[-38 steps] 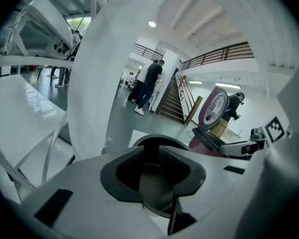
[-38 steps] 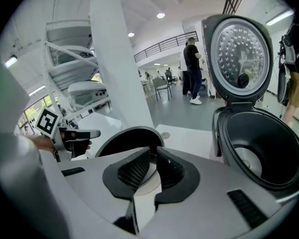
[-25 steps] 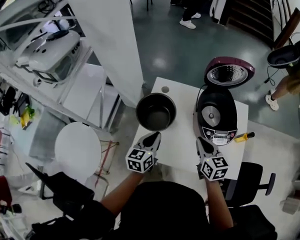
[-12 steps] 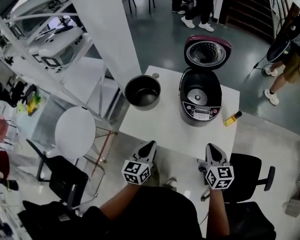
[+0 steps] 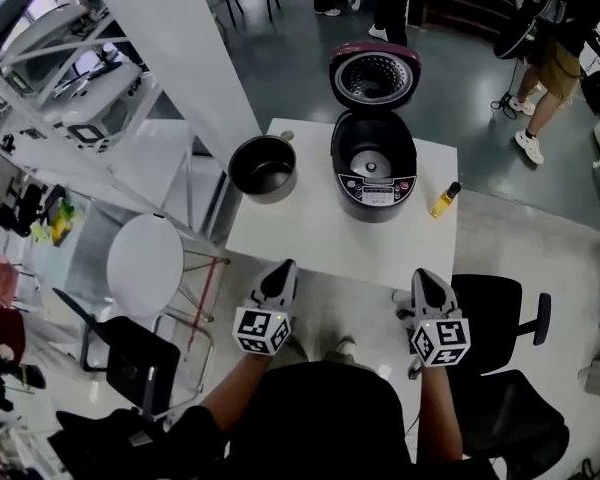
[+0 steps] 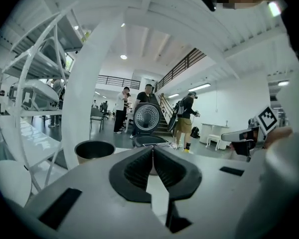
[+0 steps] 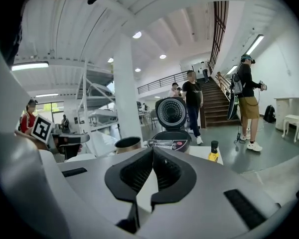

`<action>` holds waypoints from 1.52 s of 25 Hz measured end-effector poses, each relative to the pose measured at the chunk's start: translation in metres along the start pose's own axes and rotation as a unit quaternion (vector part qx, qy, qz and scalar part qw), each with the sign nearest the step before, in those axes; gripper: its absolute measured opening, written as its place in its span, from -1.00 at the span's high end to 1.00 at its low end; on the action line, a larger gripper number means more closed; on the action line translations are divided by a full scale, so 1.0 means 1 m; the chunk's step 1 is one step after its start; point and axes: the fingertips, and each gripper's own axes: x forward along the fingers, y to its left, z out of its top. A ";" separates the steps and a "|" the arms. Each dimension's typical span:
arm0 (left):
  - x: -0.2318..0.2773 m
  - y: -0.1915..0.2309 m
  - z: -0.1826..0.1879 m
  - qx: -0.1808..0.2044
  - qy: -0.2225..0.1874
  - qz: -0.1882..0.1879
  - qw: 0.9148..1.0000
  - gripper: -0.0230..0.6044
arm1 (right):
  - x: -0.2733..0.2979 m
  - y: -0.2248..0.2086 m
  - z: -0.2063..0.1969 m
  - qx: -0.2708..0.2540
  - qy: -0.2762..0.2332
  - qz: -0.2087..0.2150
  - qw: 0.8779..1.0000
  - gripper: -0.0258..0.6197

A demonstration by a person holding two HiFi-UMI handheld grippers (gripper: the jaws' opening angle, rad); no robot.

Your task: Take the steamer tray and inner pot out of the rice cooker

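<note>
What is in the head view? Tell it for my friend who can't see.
A white table seen from above holds an open rice cooker, with a dark pot to its left and a small yellow bottle to its right. Near the table's front edge, the left gripper and right gripper are shut and empty.

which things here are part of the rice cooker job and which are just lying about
Job: rice cooker, lid up; inner pot, standing beside it.
Lying about: small yellow bottle; round white stool; black office chair.
</note>
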 end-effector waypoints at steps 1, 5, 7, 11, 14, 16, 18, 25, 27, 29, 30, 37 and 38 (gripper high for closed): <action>-0.001 0.001 0.002 0.003 -0.003 0.000 1.000 0.89 | -0.002 0.001 0.003 0.000 -0.006 -0.002 1.000 0.92; -0.009 0.010 0.003 -0.021 -0.012 0.015 1.000 0.89 | -0.005 0.012 0.008 -0.006 -0.015 -0.010 1.000 0.92; -0.013 0.011 0.005 -0.015 -0.016 0.019 1.000 0.89 | -0.008 0.015 0.010 -0.013 -0.018 -0.017 1.000 0.92; -0.017 0.012 0.015 0.006 -0.031 0.020 0.999 0.89 | -0.011 0.017 0.013 -0.023 -0.024 -0.026 0.999 0.92; -0.019 0.010 0.017 0.000 -0.038 0.021 0.999 0.89 | -0.015 0.015 0.013 -0.031 -0.024 -0.030 0.999 0.92; -0.018 0.003 0.016 0.001 -0.038 0.014 0.999 0.89 | -0.018 0.013 0.015 -0.035 -0.026 -0.033 0.998 0.92; -0.018 -0.006 0.013 0.002 -0.036 0.004 0.999 0.89 | -0.022 0.013 0.016 -0.040 -0.029 -0.036 0.998 0.92; -0.016 -0.024 0.003 -0.001 -0.032 -0.008 0.999 0.89 | -0.034 0.009 0.006 -0.039 -0.027 -0.046 0.998 0.92; -0.018 -0.024 -0.001 0.000 -0.026 -0.004 1.000 0.89 | -0.037 0.008 0.001 -0.035 -0.025 -0.049 0.998 0.92; -0.020 -0.025 -0.003 0.005 -0.020 -0.002 1.000 0.89 | -0.040 0.007 -0.001 -0.033 -0.026 -0.050 0.998 0.92; -0.020 -0.026 -0.004 0.008 -0.019 -0.003 1.000 0.89 | -0.041 0.006 -0.001 -0.034 -0.026 -0.051 0.998 0.92; -0.019 -0.037 -0.008 0.007 -0.015 -0.008 1.000 0.89 | -0.044 0.000 -0.003 -0.029 -0.027 -0.052 0.998 0.92; -0.019 -0.037 -0.009 0.006 -0.014 -0.008 1.000 0.89 | -0.044 0.000 -0.003 -0.030 -0.027 -0.051 0.998 0.92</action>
